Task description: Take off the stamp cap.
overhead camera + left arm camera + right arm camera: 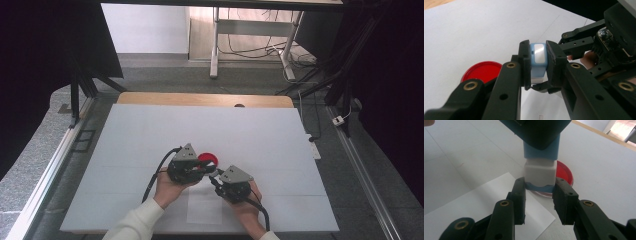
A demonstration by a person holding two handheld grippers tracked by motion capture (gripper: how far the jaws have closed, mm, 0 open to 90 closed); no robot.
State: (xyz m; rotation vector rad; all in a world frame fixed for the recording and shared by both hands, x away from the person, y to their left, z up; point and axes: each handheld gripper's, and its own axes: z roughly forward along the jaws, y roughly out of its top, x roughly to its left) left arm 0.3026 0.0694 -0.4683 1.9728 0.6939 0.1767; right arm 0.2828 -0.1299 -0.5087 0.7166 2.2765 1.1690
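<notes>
**Between both jaws: one small blue-and-white block**

Between my left jaws sits the blue part of a small block (538, 61), pinched from both sides, its pale window facing the camera. My right gripper (539, 192) stands around the white part at the other end; its jaws look just beside or lightly touching, and I cannot tell if they bite. I judge the pick-up done and the pulling apart, or handover, not yet made. Just beyond, a red lid (566, 173) lies flat on the desk (150, 135), and a white sheet of paper (486, 202) lies under my right jaws. My left gripper (196, 169) hovers mid-desk.
</notes>
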